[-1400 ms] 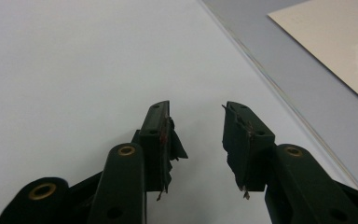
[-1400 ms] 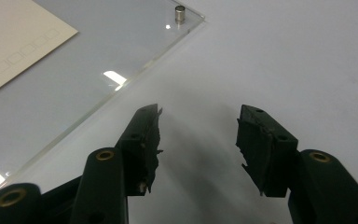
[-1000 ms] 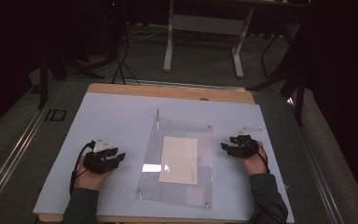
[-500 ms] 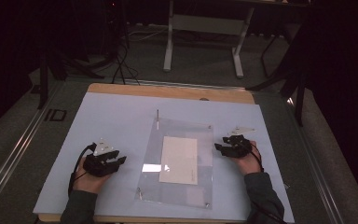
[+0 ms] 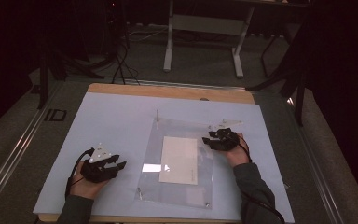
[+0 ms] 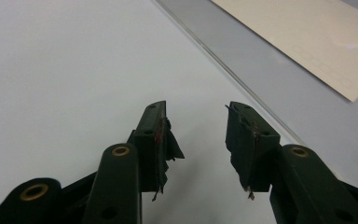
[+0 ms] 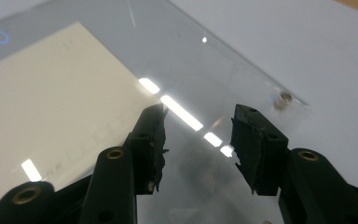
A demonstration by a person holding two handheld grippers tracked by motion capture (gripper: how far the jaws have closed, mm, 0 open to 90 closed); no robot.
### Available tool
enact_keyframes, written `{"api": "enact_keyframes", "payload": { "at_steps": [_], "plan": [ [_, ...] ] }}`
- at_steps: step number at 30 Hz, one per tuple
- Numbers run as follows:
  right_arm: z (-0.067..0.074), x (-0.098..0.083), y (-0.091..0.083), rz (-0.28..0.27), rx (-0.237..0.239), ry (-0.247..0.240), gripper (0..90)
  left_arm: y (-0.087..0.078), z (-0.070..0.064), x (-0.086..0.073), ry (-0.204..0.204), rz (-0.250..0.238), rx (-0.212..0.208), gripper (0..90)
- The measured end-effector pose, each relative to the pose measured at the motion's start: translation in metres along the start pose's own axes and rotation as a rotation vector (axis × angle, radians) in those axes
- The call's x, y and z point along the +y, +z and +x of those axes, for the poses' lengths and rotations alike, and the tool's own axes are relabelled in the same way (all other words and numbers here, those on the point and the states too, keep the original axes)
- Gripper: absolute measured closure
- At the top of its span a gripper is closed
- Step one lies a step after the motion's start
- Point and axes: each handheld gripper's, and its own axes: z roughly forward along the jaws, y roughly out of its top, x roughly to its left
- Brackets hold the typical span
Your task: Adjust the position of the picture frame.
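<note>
Table: a pale blue tabletop [image 5: 116, 121] with a wooden strip along its far edge; dark floor and a metal stand beyond at twelve o'clock.
Clear sheet: a transparent plate [image 5: 179, 186] lies flat in the middle of the table, long axis running from six to twelve o'clock, with small pegs at its corners; one peg [image 7: 285, 97] shows in the right gripper view.
Paper: a cream sheet [image 5: 180, 160] under or within the clear sheet, roughly centred, its long axis the same as the plate's.
Right gripper: the right gripper [image 5: 220, 140] sits over the plate's three o'clock edge, toward the far half. In its own view the right gripper [image 7: 198, 140] has jaws moderately apart with nothing between them; they have just been closing. The glossy plate lies directly under the tips.
Left gripper: the left gripper [image 5: 106, 167] rests on bare table at nine o'clock of the plate, apart from it. In its own view the left gripper [image 6: 196, 140] has jaws moderately apart and empty.
Key relation: the paper lies at nine o'clock from the right gripper and just beside it; from the left gripper it lies at three o'clock, farther off, with the plate's edge [image 6: 242, 84] between.
Nearer hand: the right, judged better placed to work the plate's edge.
</note>
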Motion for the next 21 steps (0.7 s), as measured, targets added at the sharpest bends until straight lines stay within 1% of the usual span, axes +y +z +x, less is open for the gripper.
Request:
{"api": "enact_keyframes", "payload": {
  "at_steps": [1, 5, 6, 9, 14, 17, 18, 19, 21],
  "plan": [
    [0.0, 0.002, 0.001, -0.001, 0.002, -0.002, 54.4, -0.001, -0.001, -0.001, 0.005, -0.001, -0.004, 58.7],
    [0.002, 0.012, 0.007, -0.01, 0.015, -0.007, 54.9, -0.005, -0.005, -0.003, -0.003, -0.016, -0.028, 58.7],
    [0.003, 0.014, 0.009, -0.009, 0.017, -0.009, 55.0, -0.005, -0.006, -0.004, 0.0, -0.018, -0.033, 58.7],
    [0.003, 0.019, 0.014, -0.008, 0.018, -0.012, 56.4, -0.007, -0.012, -0.006, 0.013, -0.015, -0.032, 57.9],
    [0.0, 0.026, 0.023, -0.018, 0.024, 0.0, 60.2, -0.011, -0.019, -0.011, 0.01, -0.026, -0.052, 57.7],
    [0.001, 0.031, 0.026, -0.026, 0.029, -0.001, 61.6, -0.012, -0.021, -0.014, 0.005, -0.034, -0.071, 57.7],
    [0.002, 0.032, 0.027, -0.028, 0.03, 0.0, 61.8, -0.012, -0.021, -0.015, 0.006, -0.03, -0.073, 57.7],
    [0.002, 0.034, 0.029, -0.027, 0.034, -0.003, 61.9, -0.012, -0.021, -0.015, 0.006, -0.025, -0.064, 57.6],
    [0.004, 0.037, 0.032, -0.024, 0.033, -0.009, 62.3, -0.011, -0.019, -0.016, -0.007, -0.025, -0.068, 57.0]
  ]
}}
